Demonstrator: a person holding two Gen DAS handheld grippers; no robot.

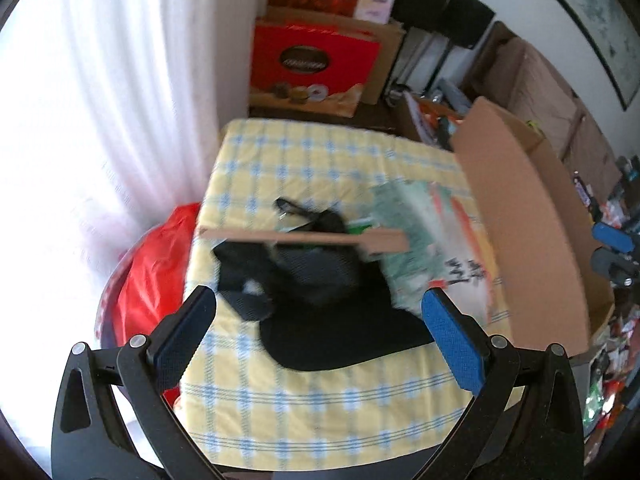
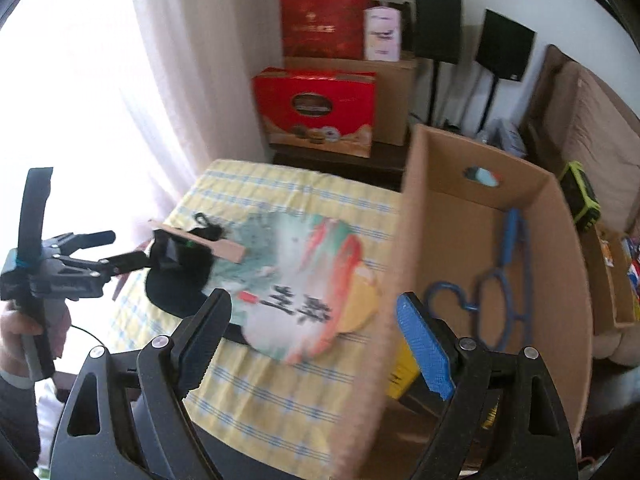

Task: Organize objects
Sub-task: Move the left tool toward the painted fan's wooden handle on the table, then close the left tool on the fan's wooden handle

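A black cap lies on the yellow checked tablecloth, with a flat wooden stick lying across its far side. Beside it on the right is a painted round fan. My left gripper hovers open over the cap with nothing between its fingers; in the right wrist view the left gripper reaches toward the cap from the left. My right gripper stands open above the fan's near edge and the wall of a cardboard box. A blue hanger lies in the box.
A white curtain and a red bag are left of the table. Red gift boxes and two black speakers stand at the far wall. More cardboard boxes and clutter fill the right side.
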